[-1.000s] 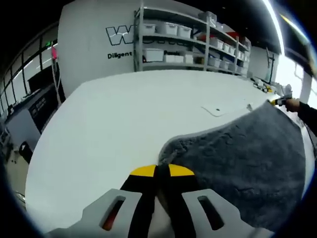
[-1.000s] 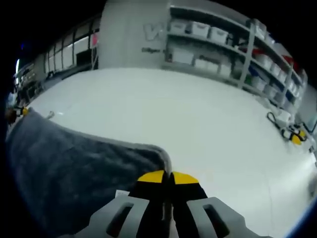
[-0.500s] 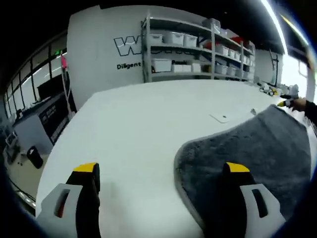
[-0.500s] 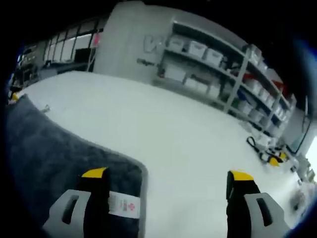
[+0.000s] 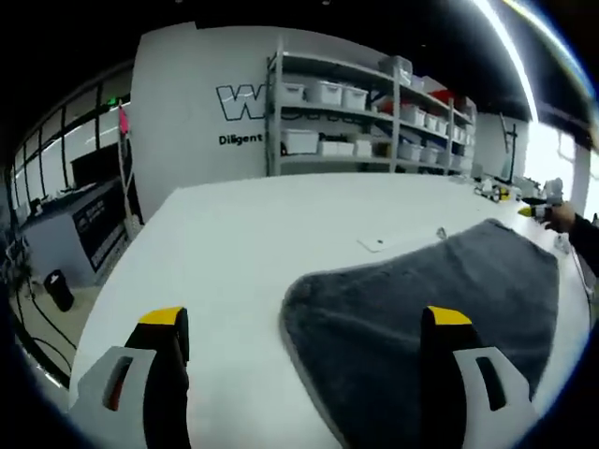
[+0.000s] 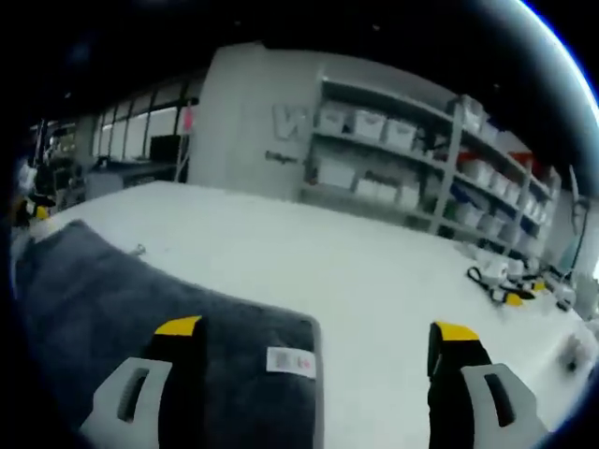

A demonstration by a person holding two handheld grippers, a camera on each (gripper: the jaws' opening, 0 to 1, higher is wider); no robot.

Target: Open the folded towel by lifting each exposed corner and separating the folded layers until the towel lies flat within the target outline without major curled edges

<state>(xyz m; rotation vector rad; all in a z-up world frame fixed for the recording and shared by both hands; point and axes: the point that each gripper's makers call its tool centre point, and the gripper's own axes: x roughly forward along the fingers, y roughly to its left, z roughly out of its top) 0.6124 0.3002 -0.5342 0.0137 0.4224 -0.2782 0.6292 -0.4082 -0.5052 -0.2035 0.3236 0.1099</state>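
A dark grey towel (image 5: 421,290) lies spread on the white table (image 5: 234,243), its rounded near corner between my left gripper's jaws. My left gripper (image 5: 304,323) is open, holding nothing, raised a little above that corner. In the right gripper view the same towel (image 6: 140,318) lies flat with a white care label (image 6: 290,361) near its corner. My right gripper (image 6: 314,332) is open and empty above that corner. At the far right of the left gripper view, the other gripper's yellow tip (image 5: 529,212) shows beside a dark sleeve (image 5: 576,234).
A small white tag (image 5: 374,244) lies on the table beyond the towel. Shelving with white bins (image 5: 374,112) stands along the back wall. Cables and yellow-tipped tools (image 6: 501,281) sit at the table's right end. A dark cabinet (image 5: 84,224) stands left of the table.
Both grippers went from shut on the towel's corners to open, letting them go. Since then both have lifted and pulled back, and the towel lies flatter on the table.
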